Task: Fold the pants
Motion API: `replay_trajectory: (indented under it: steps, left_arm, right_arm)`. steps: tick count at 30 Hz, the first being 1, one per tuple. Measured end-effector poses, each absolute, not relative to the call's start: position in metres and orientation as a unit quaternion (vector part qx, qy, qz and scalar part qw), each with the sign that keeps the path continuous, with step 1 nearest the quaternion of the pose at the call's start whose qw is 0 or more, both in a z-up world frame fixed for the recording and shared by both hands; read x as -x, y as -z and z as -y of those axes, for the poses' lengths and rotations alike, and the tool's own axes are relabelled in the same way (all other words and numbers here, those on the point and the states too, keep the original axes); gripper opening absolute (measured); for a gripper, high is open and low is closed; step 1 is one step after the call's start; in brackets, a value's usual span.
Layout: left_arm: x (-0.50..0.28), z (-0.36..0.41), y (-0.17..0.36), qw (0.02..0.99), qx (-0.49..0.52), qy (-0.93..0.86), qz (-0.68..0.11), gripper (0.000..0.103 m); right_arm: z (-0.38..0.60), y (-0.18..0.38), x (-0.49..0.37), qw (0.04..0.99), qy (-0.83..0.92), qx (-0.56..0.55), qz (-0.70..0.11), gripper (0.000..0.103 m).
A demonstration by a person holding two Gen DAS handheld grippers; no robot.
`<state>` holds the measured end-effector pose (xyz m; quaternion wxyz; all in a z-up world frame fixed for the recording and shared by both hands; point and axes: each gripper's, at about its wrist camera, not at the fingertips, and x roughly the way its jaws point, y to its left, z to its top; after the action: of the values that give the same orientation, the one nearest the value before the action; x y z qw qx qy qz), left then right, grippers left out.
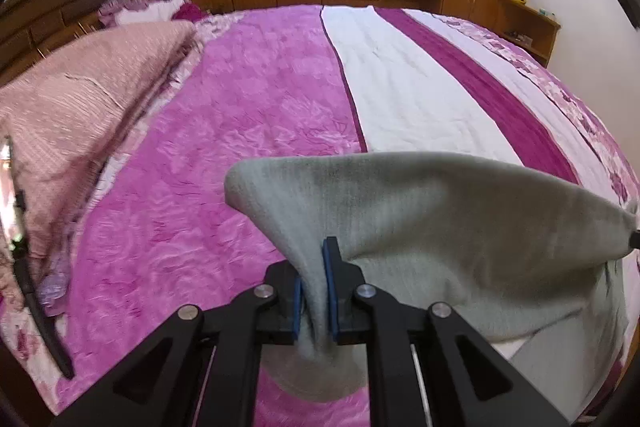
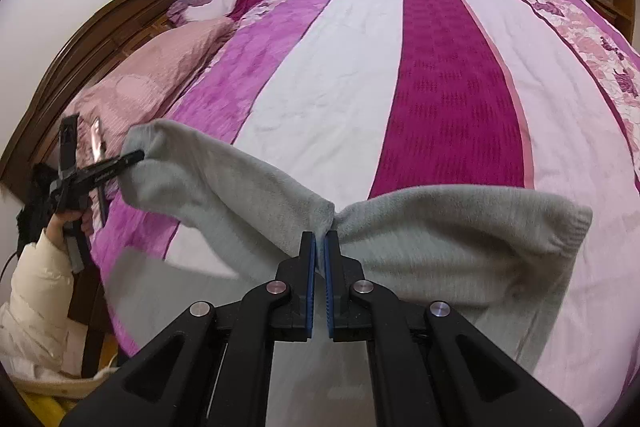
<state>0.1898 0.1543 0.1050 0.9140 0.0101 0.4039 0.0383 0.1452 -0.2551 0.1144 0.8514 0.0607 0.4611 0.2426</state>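
Left gripper [image 1: 316, 283]: jaws clamped on bunched edge of grey pants [image 1: 460, 227]. Right gripper [image 2: 320, 267]: jaws nearly closed, pinching same pants [image 2: 440, 239] at edge. Pants lifted, stretched between both grippers above near side of bed [image 2: 328, 75], striped purple-white cover. Left gripper [image 2: 132, 159] visible at left in right wrist view, gripping far corner. Pink folded quilt [image 1: 80, 99] left, by headboard [image 1: 52, 7].

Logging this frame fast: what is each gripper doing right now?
Left gripper: shut on the grey pants.
Right gripper: shut on the same grey pants, held above the bed.
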Motion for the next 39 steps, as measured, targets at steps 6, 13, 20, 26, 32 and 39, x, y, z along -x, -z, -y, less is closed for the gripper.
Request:
replay_trajectory:
  steps: [6, 13, 20, 26, 32, 39]
  left_arm:
    - [-0.147, -0.155, -0.107, 0.916, -0.021, -0.040, -0.398, 0.011]
    - [-0.104, -0.150, -0.080, 0.904, -0.039, -0.044, -0.424, 0.016]
    - [-0.057, -0.153, -0.044, 0.886, -0.004, -0.055, -0.460, 0.031]
    - [-0.019, -0.159, -0.037, 0.881, 0.079, -0.057, -0.463, 0.037]
    - [0.011, -0.166, -0.033, 0.867, 0.139, -0.072, -0.473, 0.037]
    - [0.036, -0.144, -0.035, 0.866, 0.165, -0.038, -0.470, 0.037]
  right_arm:
    - [0.251, -0.117, -0.087, 0.849, -0.254, -0.052, -0.461, 0.000]
    - [0.247, -0.084, -0.044, 0.830, -0.250, -0.055, -0.496, 0.000]
    - [0.239, -0.032, -0.026, 0.812, -0.226, -0.035, -0.537, 0.000]
    - [0.239, 0.000, -0.022, 0.808, -0.197, -0.048, -0.554, 0.000]
    - [0.247, 0.001, -0.013, 0.804, -0.189, -0.073, -0.559, 0.006]
    - [0.276, -0.008, 0.008, 0.800, -0.146, -0.143, -0.565, 0.019]
